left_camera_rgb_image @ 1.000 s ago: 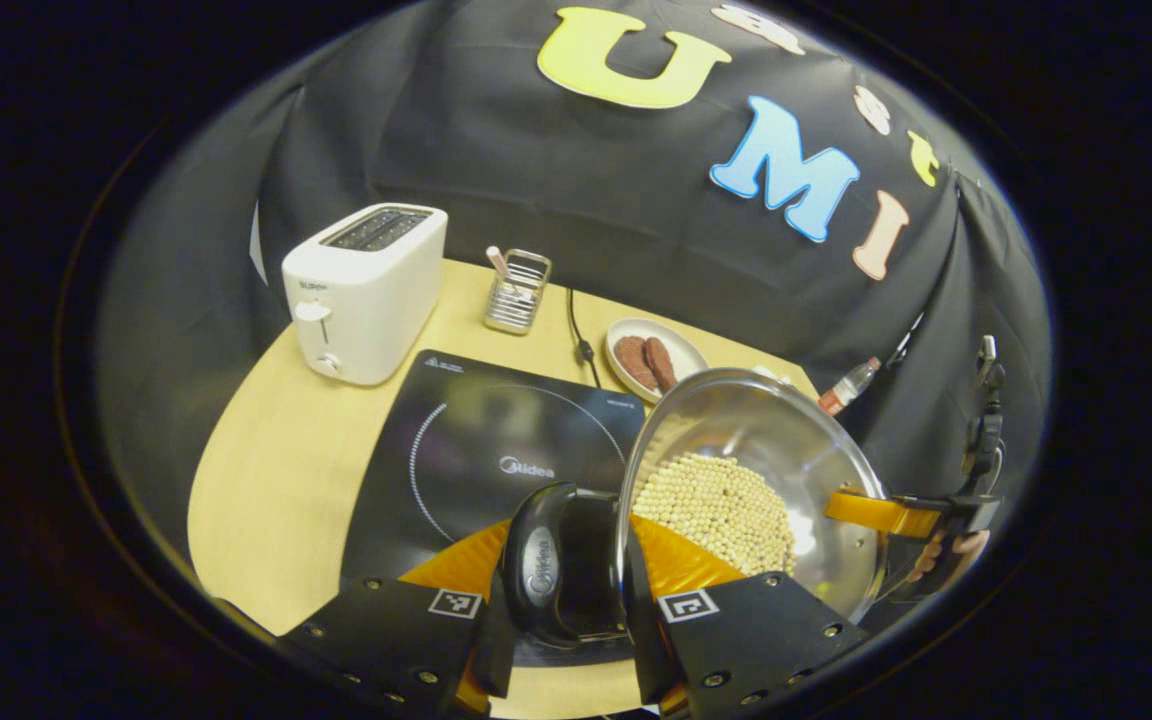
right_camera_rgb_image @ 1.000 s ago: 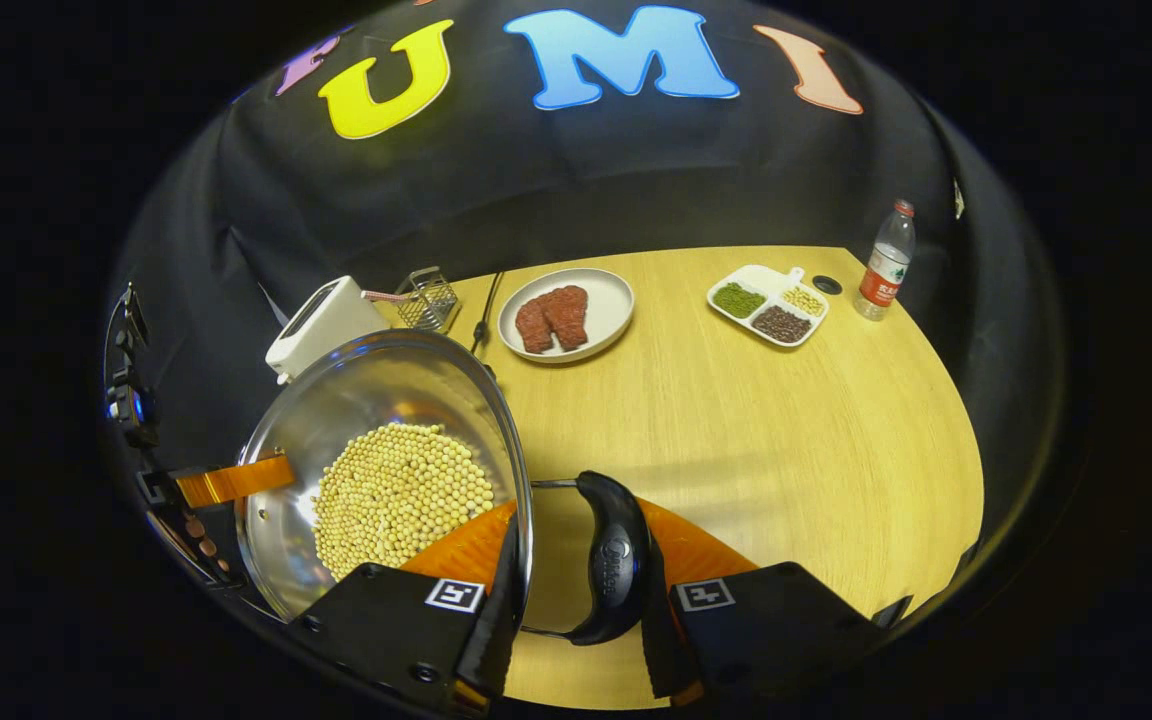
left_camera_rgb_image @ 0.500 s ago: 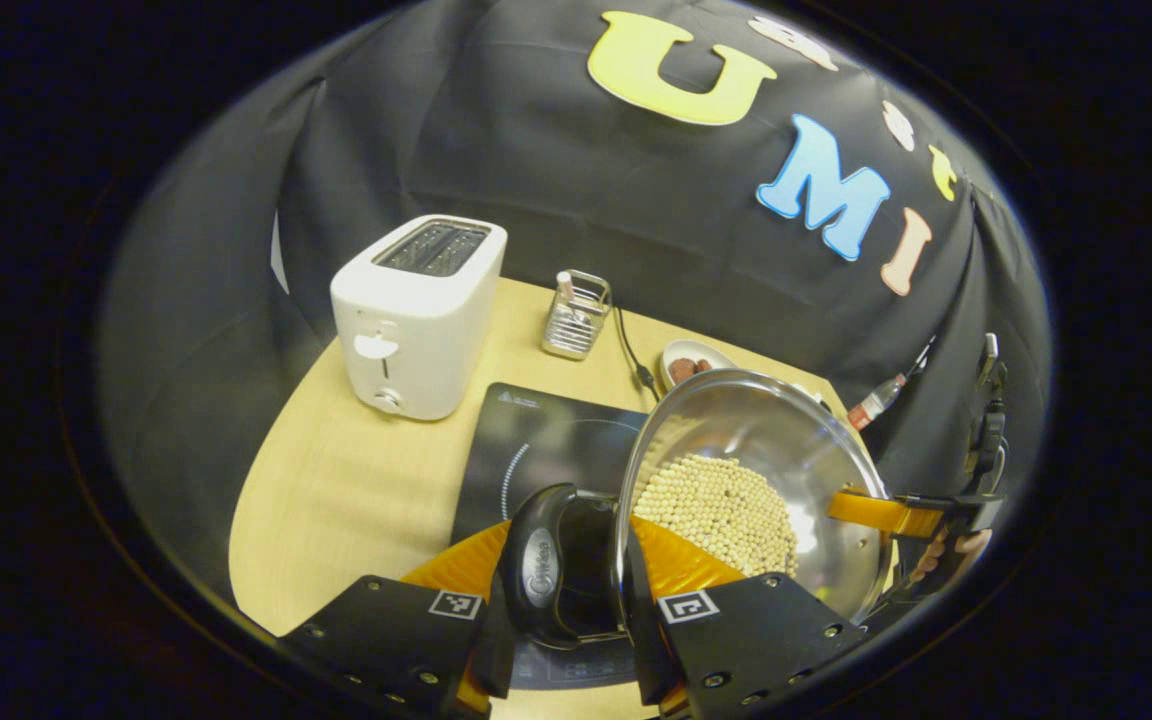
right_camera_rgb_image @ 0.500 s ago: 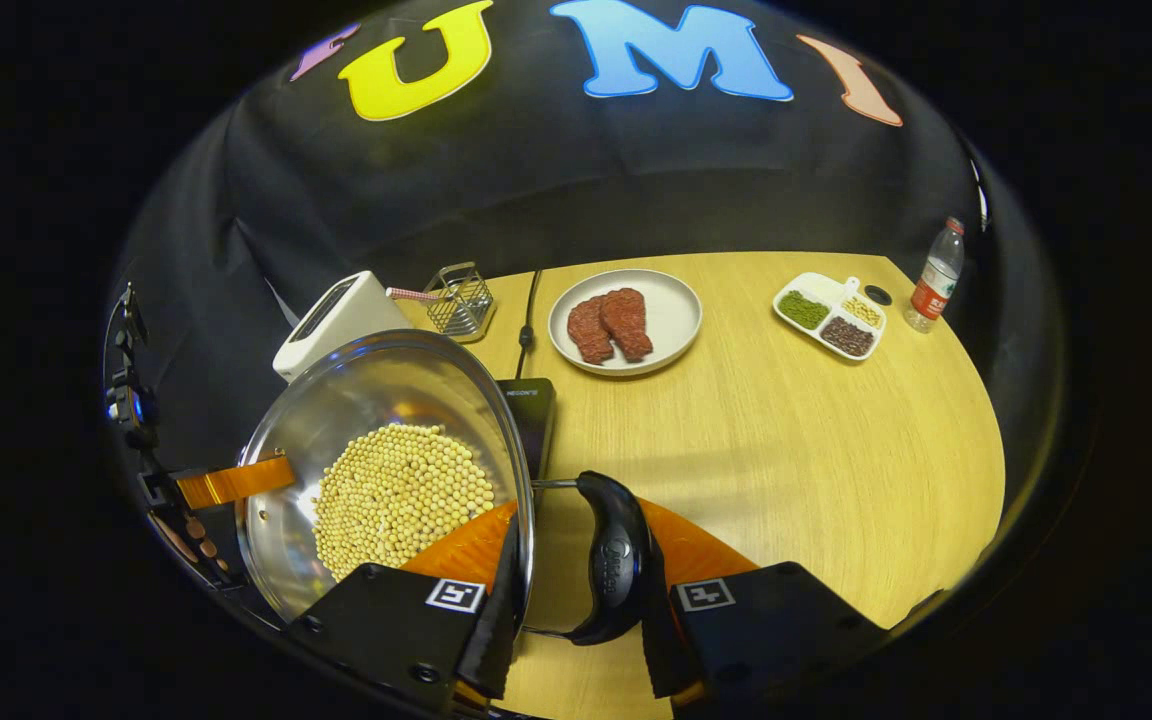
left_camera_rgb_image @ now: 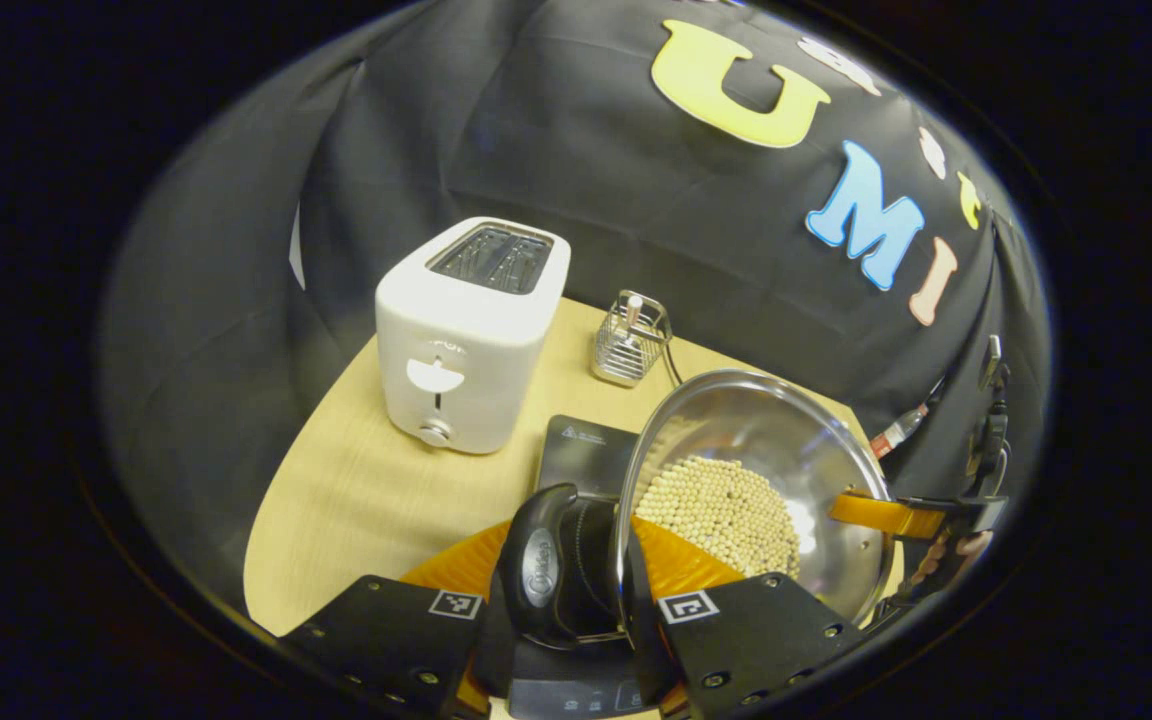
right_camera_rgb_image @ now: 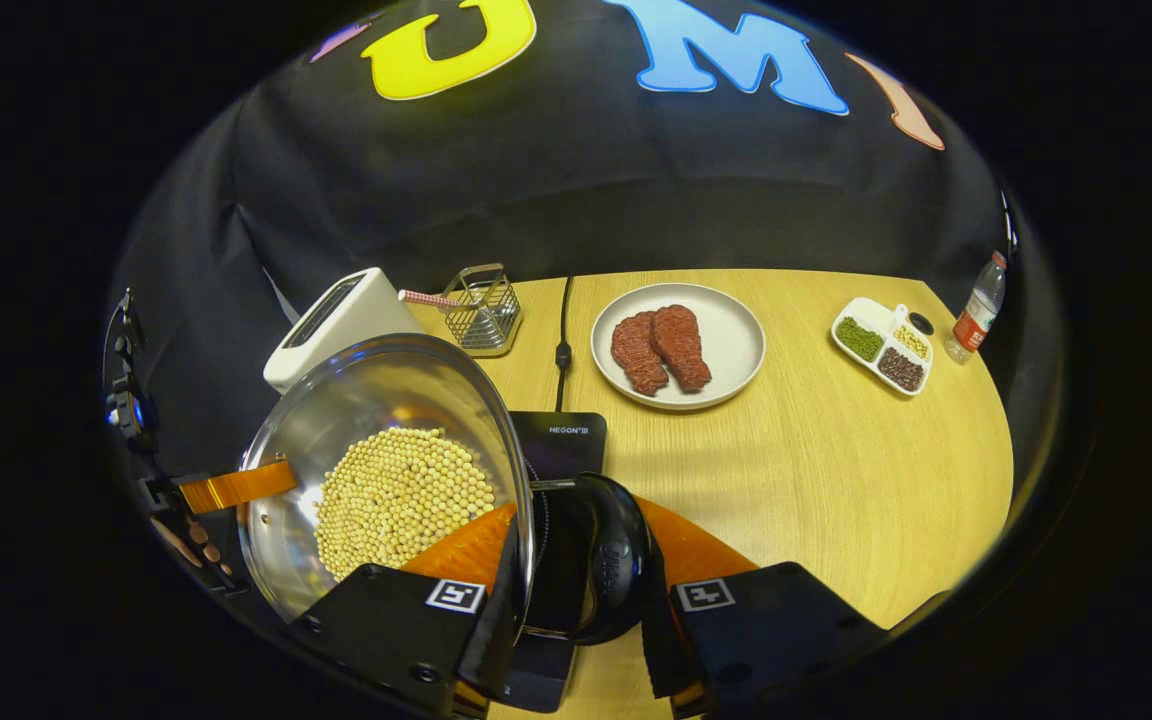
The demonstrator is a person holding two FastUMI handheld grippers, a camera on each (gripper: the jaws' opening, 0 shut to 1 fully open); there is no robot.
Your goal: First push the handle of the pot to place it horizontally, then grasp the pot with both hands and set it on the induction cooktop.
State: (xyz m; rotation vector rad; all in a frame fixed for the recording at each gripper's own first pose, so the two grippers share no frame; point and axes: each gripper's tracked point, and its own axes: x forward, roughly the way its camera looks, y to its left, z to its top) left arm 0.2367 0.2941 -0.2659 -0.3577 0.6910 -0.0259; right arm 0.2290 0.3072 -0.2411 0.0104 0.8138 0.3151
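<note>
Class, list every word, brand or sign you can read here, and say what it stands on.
"Midea": logo on the pot handle, barely legible.
Cooktop corner print: too small to read.
Bottle label: too small to read.
Toaster front print: blurred.

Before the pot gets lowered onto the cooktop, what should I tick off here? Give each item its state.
1. Left tool clamped on its pot handle: ok.
2. Right tool clamped on the other handle: ok.
3. Pot over the cooktop: ok, black glass shows under both handles.
4. Pot centred on the ring: cannot tell.
5. Beans inside, none spilled: ok.
6. Toaster apart from the pot: ok.
</note>
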